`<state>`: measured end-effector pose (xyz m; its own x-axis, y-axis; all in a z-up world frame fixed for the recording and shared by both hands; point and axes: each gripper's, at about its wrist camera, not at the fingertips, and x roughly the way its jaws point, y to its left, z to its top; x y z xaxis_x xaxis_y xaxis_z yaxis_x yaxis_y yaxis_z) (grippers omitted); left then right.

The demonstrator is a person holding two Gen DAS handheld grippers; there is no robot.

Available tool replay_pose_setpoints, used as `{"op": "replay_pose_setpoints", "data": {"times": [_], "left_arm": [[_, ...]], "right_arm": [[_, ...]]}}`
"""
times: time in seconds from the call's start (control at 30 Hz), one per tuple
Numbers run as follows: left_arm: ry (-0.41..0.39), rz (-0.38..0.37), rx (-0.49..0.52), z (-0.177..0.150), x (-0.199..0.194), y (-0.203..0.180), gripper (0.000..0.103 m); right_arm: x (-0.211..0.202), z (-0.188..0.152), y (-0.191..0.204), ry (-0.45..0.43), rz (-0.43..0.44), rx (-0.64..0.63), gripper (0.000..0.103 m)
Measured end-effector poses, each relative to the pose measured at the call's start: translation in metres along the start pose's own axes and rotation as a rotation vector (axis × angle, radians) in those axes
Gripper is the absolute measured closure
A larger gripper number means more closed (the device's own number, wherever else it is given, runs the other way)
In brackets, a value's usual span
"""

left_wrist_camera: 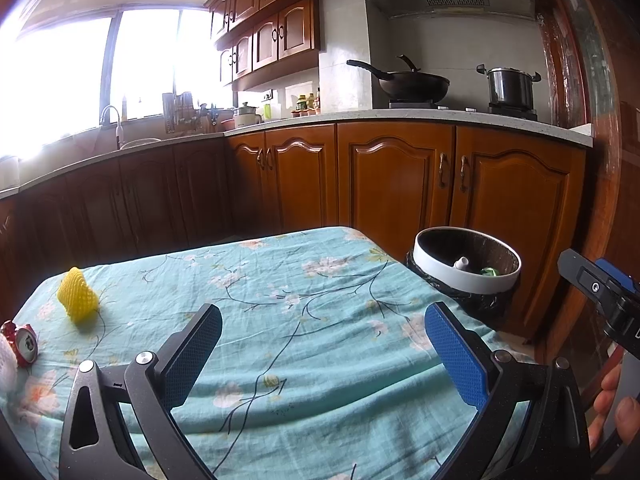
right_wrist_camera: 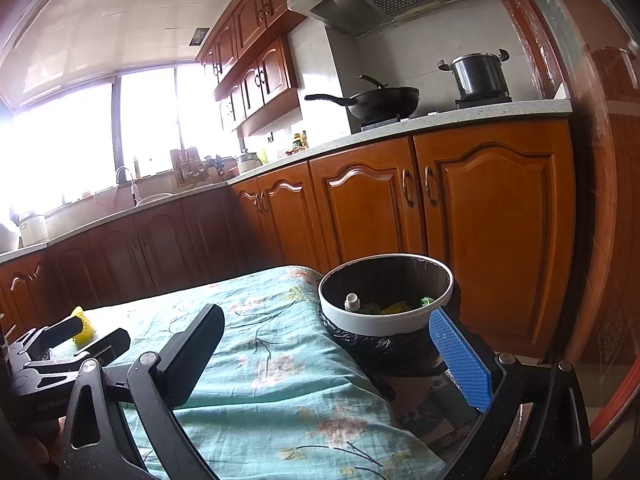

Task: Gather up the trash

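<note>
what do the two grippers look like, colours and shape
Both look alike: the left gripper and right gripper have black plastic frames with triangular cutouts, silver pivot bolts, and two flat paddle fingers with mesh-textured pads, one black, one bright blue. No cables or sleeves show.

Worktop cloth (left_wrist_camera: 320,280): pale turquoise, printed with pink-and-white blossoms on thin dark branches.
Foam net (left_wrist_camera: 78,296) near the worktop's far left corner: bright yellow, diamond mesh texture.
Crushed can (left_wrist_camera: 22,344) at the left edge: red body, silver end.
Bin (right_wrist_camera: 384,320) beside the worktop's right edge: white rim, black liner bag; contents show a white cap plus yellow and green scraps.
Left gripper (left_wrist_camera: 322,344): black frame; one of its fingers (left_wrist_camera: 456,356) carries a blue pad with fine grid texture, the other pad looks dark navy in shade.
Right gripper (right_wrist_camera: 326,352): same black frame, blue gridded pad.
Cabinets (left_wrist_camera: 400,184): orange-brown wood.
Wok (left_wrist_camera: 412,82): black.
Pot (left_wrist_camera: 510,86): steel grey.
</note>
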<state>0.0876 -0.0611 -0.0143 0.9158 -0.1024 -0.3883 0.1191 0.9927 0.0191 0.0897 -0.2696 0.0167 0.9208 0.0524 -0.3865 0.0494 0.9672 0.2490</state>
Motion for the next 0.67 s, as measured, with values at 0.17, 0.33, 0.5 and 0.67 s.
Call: {"op": "replay_pose_setpoints", "data": {"times": [0.17, 0.33, 0.5, 0.67], "left_arm": [[0.0, -0.002, 0.0, 0.0004, 0.0001, 0.0008, 0.001], [0.003, -0.005, -0.006, 0.0015, 0.0, 0.0024, 0.001], [0.009, -0.01, -0.01, 0.0022, 0.0009, 0.0037, 0.001], [0.03, -0.015, -0.022, 0.0027, 0.0068, 0.0069, 0.001]], "right_arm": [[0.0011, 0.0003, 0.0009, 0.005, 0.002, 0.001, 0.0], [0.0023, 0.0009, 0.0017, 0.011, 0.004, 0.0, 0.0], [0.0035, 0.0011, 0.0025, 0.015, 0.006, 0.001, 0.0], [0.0091, 0.0007, 0.0043, 0.031, 0.015, -0.003, 0.0]]}}
